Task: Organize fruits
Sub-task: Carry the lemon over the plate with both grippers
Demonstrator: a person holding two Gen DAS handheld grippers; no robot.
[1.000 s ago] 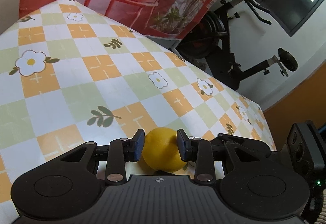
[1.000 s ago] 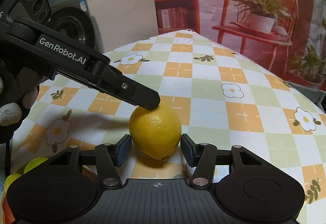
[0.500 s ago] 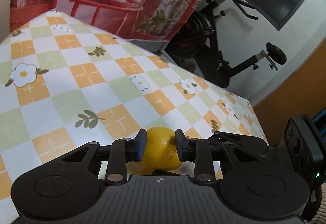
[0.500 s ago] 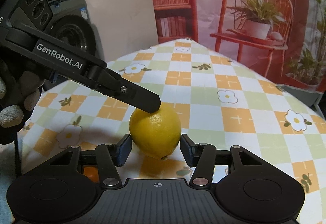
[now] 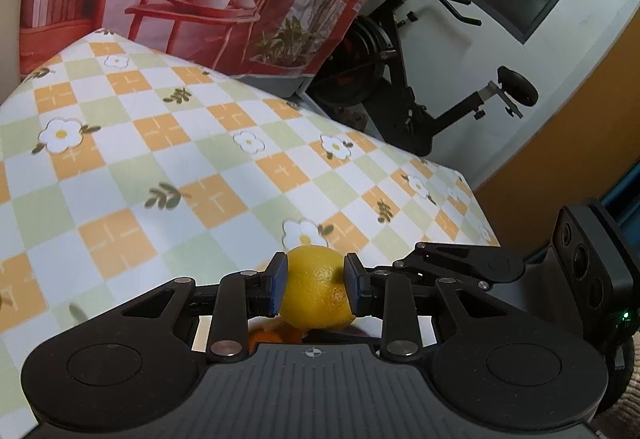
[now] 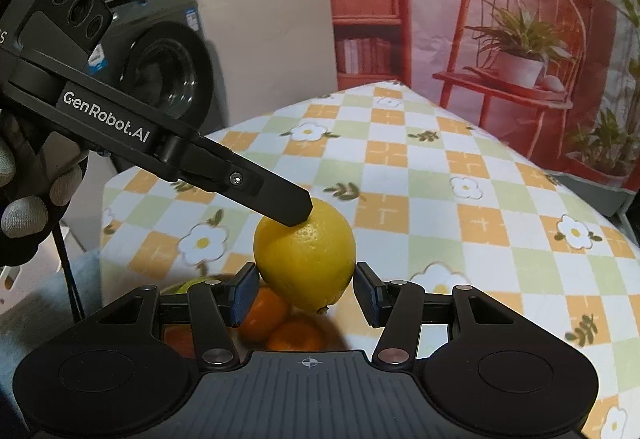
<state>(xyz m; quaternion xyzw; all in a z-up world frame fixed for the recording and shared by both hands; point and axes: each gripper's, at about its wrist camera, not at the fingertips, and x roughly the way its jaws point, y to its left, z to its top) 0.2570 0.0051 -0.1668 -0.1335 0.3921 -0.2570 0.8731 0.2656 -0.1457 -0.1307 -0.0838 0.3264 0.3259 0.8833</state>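
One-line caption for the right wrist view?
Left gripper holds a lemon between the right gripper's open jaws, above oranges.

Matte black grippers with blue finger pads, silver screws, white GenRobot.AI lettering, grey-tipped dark glove

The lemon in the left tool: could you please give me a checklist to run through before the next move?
1. Left tool shut on the lemon: ok, both pads press on it.
2. Lemon off the tablecloth: ok.
3. Right tool free of the lemon: ok, narrow gaps at both pads.
4. Oranges beneath the lemon out of its path: cannot tell.
5. Drop-off spot in view: not ok, none seen.
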